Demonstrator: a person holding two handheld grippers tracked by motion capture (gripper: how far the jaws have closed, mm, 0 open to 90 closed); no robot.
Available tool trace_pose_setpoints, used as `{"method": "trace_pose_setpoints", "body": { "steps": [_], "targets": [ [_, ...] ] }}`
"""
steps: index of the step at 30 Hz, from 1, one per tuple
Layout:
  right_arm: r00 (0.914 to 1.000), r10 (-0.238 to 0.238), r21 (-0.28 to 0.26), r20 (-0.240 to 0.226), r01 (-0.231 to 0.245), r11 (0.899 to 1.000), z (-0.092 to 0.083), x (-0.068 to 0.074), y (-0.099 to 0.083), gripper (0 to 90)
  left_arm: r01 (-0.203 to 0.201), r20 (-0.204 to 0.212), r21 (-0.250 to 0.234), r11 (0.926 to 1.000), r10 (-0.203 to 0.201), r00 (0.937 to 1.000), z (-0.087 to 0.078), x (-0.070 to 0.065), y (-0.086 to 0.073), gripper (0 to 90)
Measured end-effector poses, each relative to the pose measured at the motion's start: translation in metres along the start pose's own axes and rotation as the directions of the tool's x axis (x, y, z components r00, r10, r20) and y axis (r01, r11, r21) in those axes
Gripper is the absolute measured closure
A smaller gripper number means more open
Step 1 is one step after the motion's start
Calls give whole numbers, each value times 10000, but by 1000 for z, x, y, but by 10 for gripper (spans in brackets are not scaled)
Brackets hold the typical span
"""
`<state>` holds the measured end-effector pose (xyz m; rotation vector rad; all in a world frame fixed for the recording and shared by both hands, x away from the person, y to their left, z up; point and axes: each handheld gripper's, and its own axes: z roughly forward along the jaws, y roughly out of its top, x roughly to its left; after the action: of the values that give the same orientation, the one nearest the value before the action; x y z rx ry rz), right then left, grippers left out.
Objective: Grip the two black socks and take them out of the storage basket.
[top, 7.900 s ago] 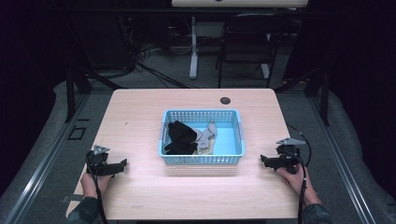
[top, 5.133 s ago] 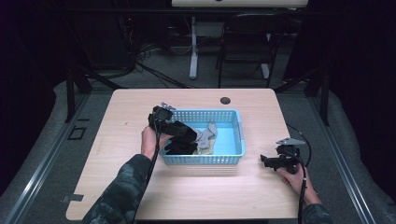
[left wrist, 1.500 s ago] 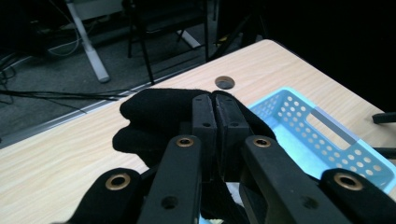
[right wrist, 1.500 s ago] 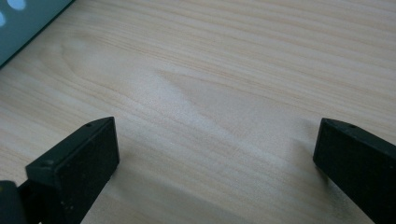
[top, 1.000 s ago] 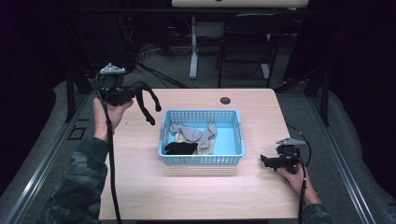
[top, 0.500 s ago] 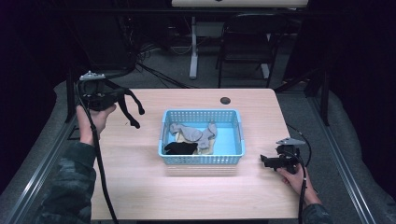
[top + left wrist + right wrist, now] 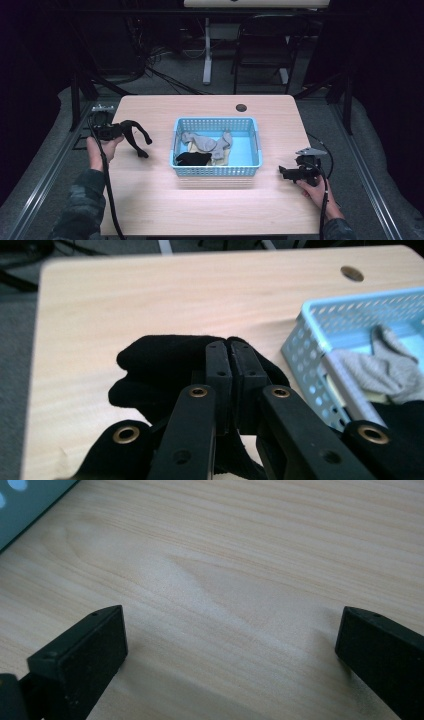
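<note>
My left gripper (image 7: 121,131) (image 7: 230,347) is shut on a black sock (image 7: 136,136) (image 7: 165,357), low over the left part of the wooden table (image 7: 210,205). The sock hangs from the closed jaws and its ends droop to the tabletop. The blue plastic basket (image 7: 250,167) (image 7: 312,332) sits at the table's middle and holds a grey sock (image 7: 205,142) (image 7: 385,367), another black sock (image 7: 192,159) and a pale one beneath. My right gripper (image 7: 282,172) (image 7: 227,645) rests on the table right of the basket, open, with bare wood between its jaws.
A round cable hole (image 7: 241,107) (image 7: 353,273) lies in the table's far edge. Behind the table stand a chair (image 7: 265,45) and a desk leg (image 7: 206,55) amid floor cables. Metal rails (image 7: 37,175) run along both sides.
My left hand has come down from above the table's far left corner to just over the left tabletop, carrying the black sock. The right gripper has stayed still.
</note>
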<state>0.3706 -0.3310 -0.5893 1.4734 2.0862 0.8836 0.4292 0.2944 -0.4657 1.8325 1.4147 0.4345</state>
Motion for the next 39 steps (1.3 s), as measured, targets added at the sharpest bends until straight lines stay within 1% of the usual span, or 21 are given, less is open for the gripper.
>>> {"method": "trace_pose_setpoints", "body": {
  "steps": [2,3,4,5,7,11,13,17,20,24,25,26,27,28,29,30,31,35,37,38,39],
  "targets": [
    [10000,10,-21,9,-10,10000,0,0,0,0,54,-48,33,10000,-53,10000,4,1,-6,876],
    [10000,1,3,2,-1,10000,0,0,0,0,268,38,282,9992,-269,9996,12,4,-16,875],
    [10000,1,3,2,-1,10000,0,0,0,0,268,38,282,9992,-269,9996,12,4,-16,875],
    [10000,-1,3,0,1,10000,0,0,0,0,429,38,515,9978,-431,9991,20,6,-27,875],
    [10000,16,-18,7,-16,10000,0,0,0,0,481,38,674,9966,-485,9988,24,8,-32,875],
    [10000,0,4,1,0,10000,0,0,0,0,864,57,1142,9897,-876,9961,39,14,-52,873],
    [10000,4,4,2,-4,10000,0,0,0,0,890,14,1161,9892,-898,9960,41,14,-55,872],
    [10000,0,0,-4,0,10000,0,0,0,0,1100,143,1526,9822,-1135,9934,50,17,-63,870],
    [10000,0,-6,0,0,10000,0,0,0,0,1013,87,1588,9821,-1040,9945,54,17,-67,865],
    [10000,4,-1,2,-4,10000,0,0,0,0,1098,150,1577,9814,-1136,9934,53,19,-70,818],
    [10000,1,4,2,-1,10000,0,0,0,0,1161,148,1478,9822,-1195,9927,50,20,-69,737],
    [10000,1,4,2,-1,10000,0,0,0,0,1161,148,1478,9822,-1195,9927,50,20,-69,696],
    [10000,18,-20,9,-18,10000,0,0,0,0,1197,144,1399,9829,-1229,9923,48,20,-69,696],
    [10000,3,-1,4,-3,10000,0,0,0,0,1220,161,1314,9838,-1251,9920,45,20,-68,622],
    [10000,16,-17,6,-16,10000,0,0,0,0,1264,131,1163,9851,-1288,9916,39,20,-66,509],
    [10000,16,-17,6,-16,10000,0,0,0,0,1264,131,1163,9851,-1288,9916,39,20,-66,458],
    [10000,-1,1,4,1,10000,0,0,0,0,1177,167,1024,9878,-1200,9926,32,19,-64,413],
    [10000,3,1,2,-3,10000,0,0,0,0,963,280,652,9932,-983,9948,21,13,-59,313],
    [10000,17,-14,10,-17,10000,0,0,0,0,602,490,366,9975,-620,9969,9,3,-53,250],
    [10000,17,-14,10,-17,10000,0,0,0,0,602,490,366,9975,-620,9969,9,3,-53,230],
    [10000,15,-16,10,-15,10000,0,0,0,0,318,684,169,9994,-329,9971,3,-7,-47,215]
  ]
}}
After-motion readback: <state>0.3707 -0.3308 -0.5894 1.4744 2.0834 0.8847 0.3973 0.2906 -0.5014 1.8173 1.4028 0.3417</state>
